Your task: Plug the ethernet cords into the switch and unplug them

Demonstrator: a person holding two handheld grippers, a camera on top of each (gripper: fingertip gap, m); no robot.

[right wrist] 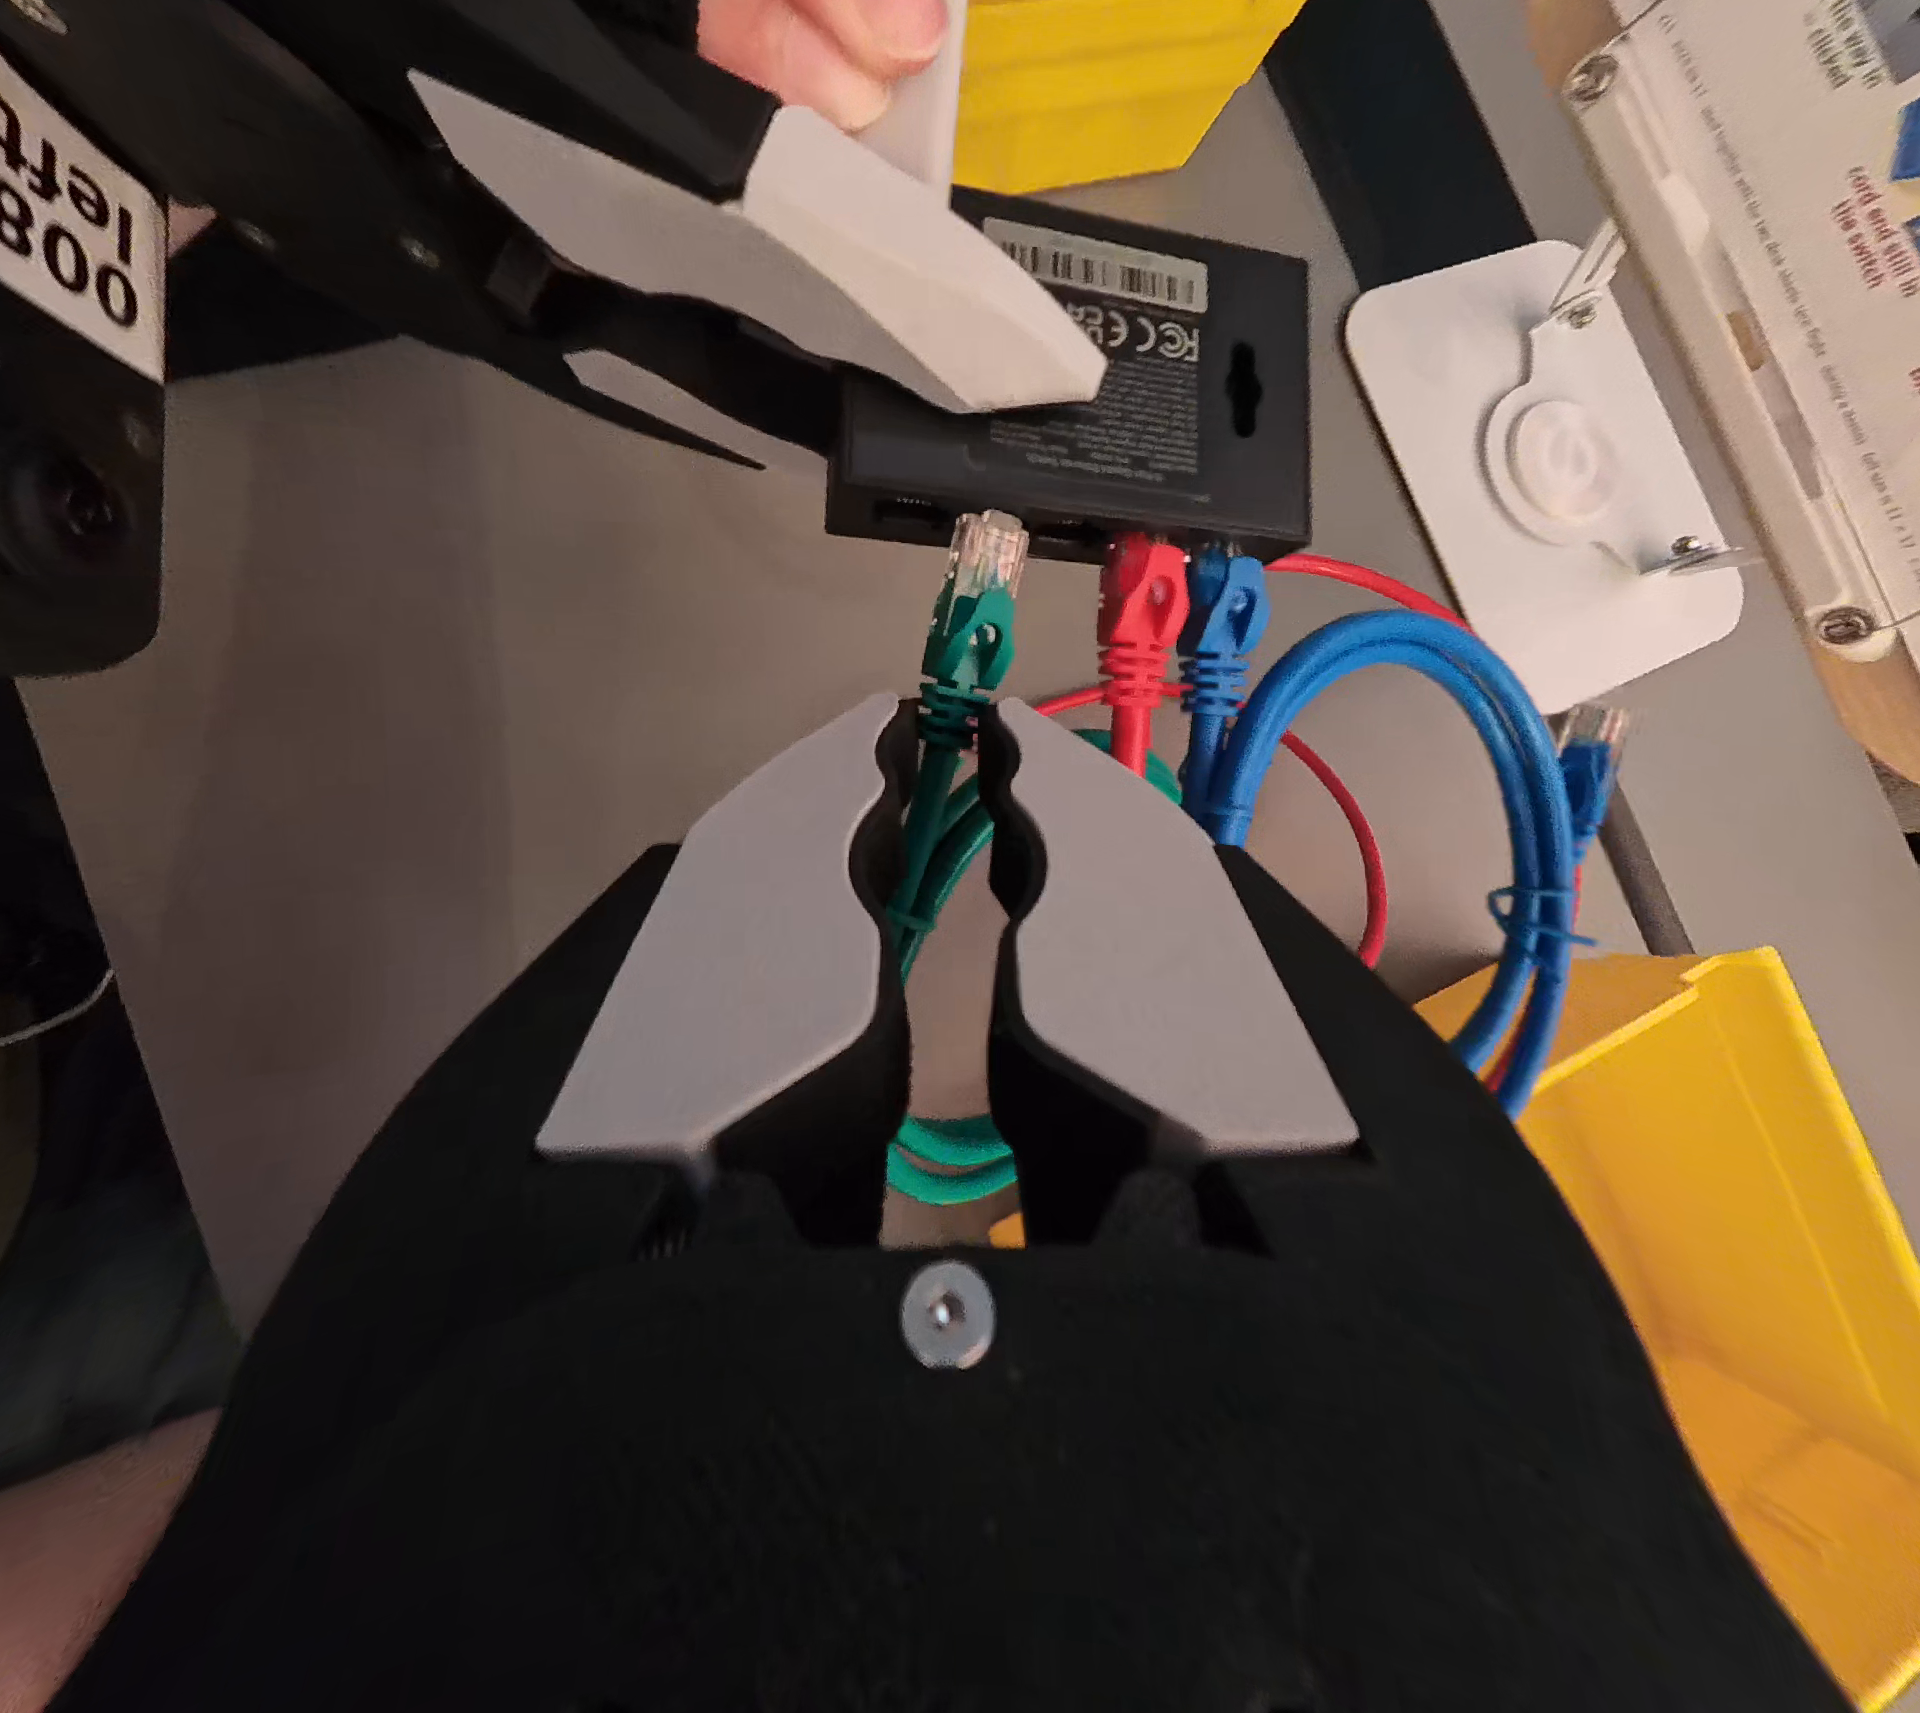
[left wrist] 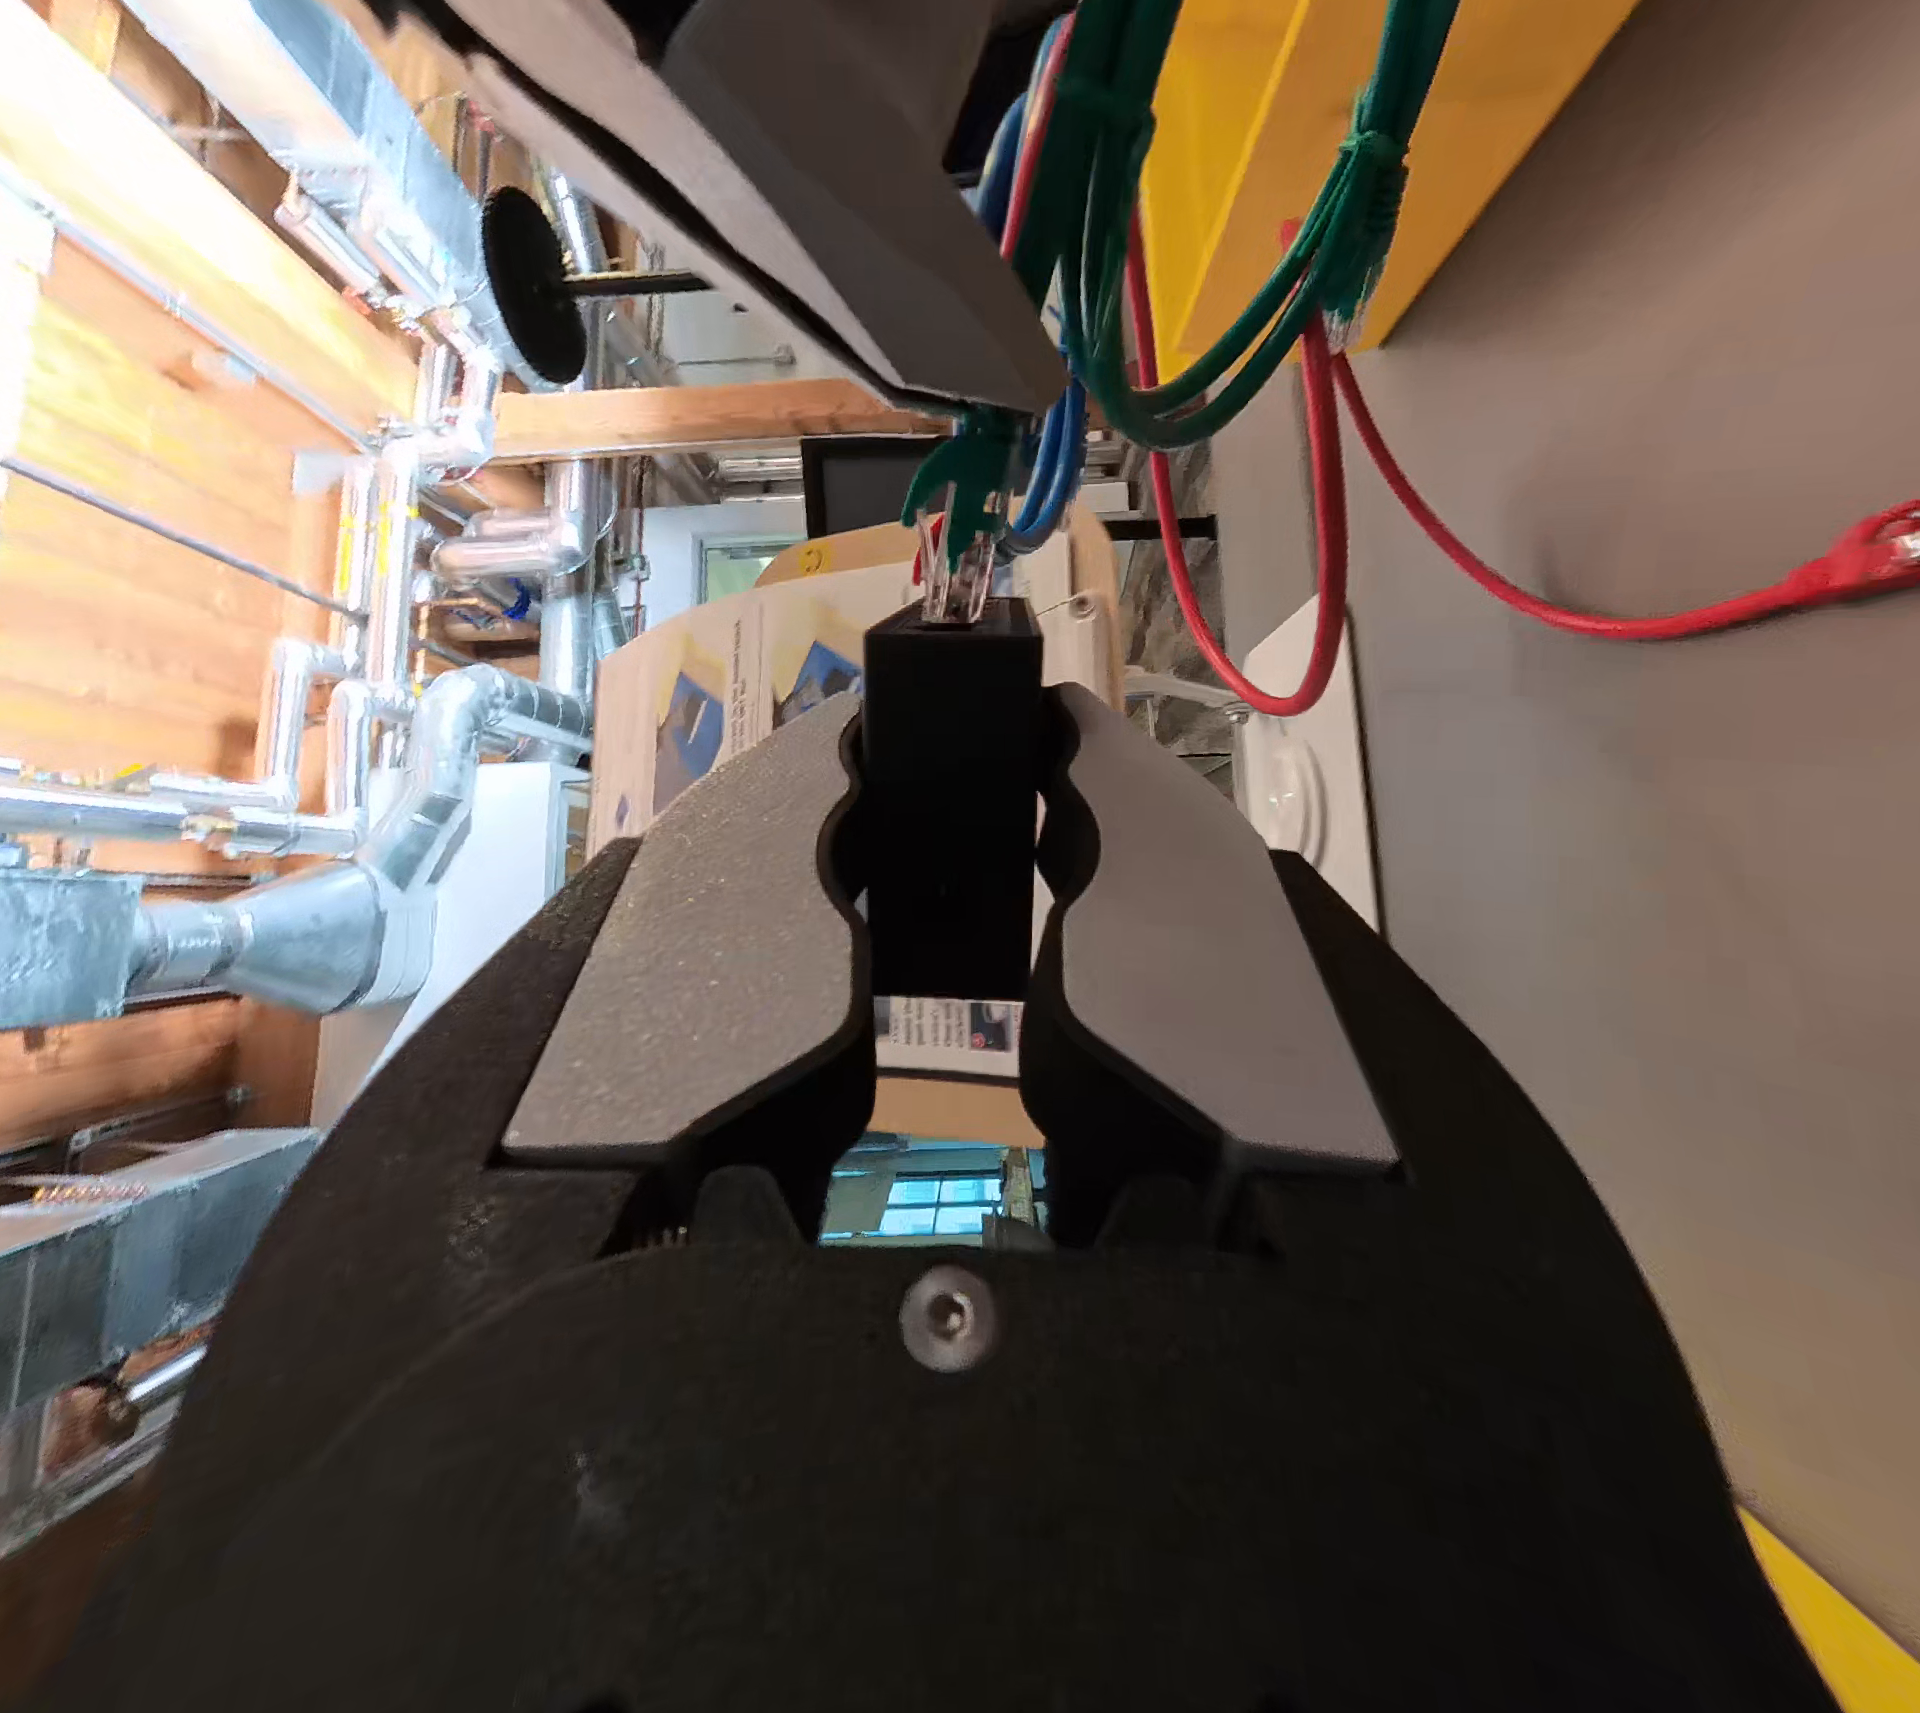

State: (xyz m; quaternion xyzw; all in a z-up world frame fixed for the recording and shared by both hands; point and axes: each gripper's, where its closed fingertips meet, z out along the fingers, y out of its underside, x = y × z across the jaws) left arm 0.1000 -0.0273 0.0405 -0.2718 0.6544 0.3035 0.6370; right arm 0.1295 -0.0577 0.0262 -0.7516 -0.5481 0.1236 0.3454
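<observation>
Here my left tool (right wrist: pixel 904 375) is clamped on the black ethernet switch (right wrist: pixel 1143 406), holding it off the grey table (right wrist: pixel 468 676) with its labelled underside turned up and its row of ports facing my right tool (right wrist: pixel 948 713). In the left wrist view the switch (left wrist: pixel 954 790) sits end-on between the two grey fingers (left wrist: pixel 727 915), pinched on both flanks.

My right tool is closed on the green ethernet cord (right wrist: pixel 951 697), gripping it at the ribbed boot just behind the plug. The clear plug (right wrist: pixel 987 551) is tilted and its tip is right at the port row, beside an empty port; I cannot tell whether it has entered one.

To the right of it, the red cord (right wrist: pixel 1141 614) and the blue cord (right wrist: pixel 1226 619) are both seated in neighbouring ports. The blue cord loops down in a tied coil, and its free plug (right wrist: pixel 1590 754) lies near the white plate (right wrist: pixel 1538 468) on the table. The rest of the green cord hangs in a bundle under my right tool.

A yellow bin (right wrist: pixel 1101 1) stands behind the switch, and another yellow bin (right wrist: pixel 1714 1248) sits at the right, the blue coil draped against its edge.
</observation>
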